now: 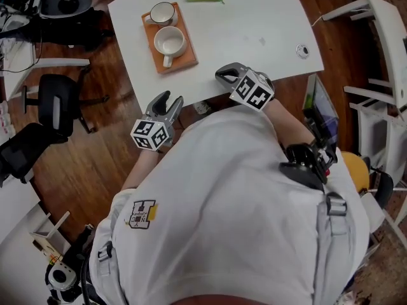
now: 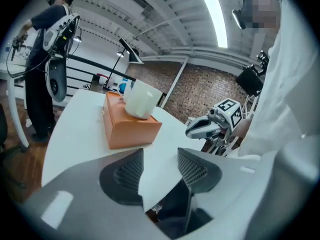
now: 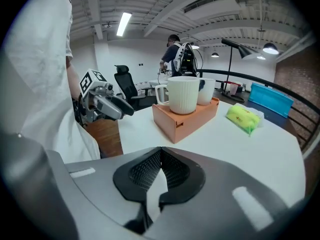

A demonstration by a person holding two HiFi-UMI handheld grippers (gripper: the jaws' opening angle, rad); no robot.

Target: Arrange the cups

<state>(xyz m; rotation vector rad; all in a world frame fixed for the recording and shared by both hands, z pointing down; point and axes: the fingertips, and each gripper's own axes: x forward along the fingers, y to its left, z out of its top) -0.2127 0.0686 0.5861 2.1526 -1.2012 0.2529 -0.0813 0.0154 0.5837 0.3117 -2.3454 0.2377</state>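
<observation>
**Operator:** Where do things stand?

**Spotter:** Your left tongs (image 1: 168, 99) are partway apart with nothing between them. They're off the near left corner of the table (image 1: 241, 24), over the floor. Your right tongs (image 1: 220, 76) are closed and empty, at the near edge. The near cup (image 1: 169, 42) and the far cup (image 1: 163, 13) stand upright on the orange tray (image 1: 186, 58), which lies along the left edge. The cups are close together; I cannot tell whether they touch.

**Operator:** What could go wrong from here?

**Spotter:** I'd judge three things. Closed tongs can't take a rim, so if you bring the right one in as it is, you'll only shove the near cup into the far one. The gap in your left tongs looks too narrow for a cup's body. Aim for the wall or the handle, or you'll likely tip it. And the tray sits near the left edge, so a sideways push from you could slide it, cups and all, toward the drop.
</observation>
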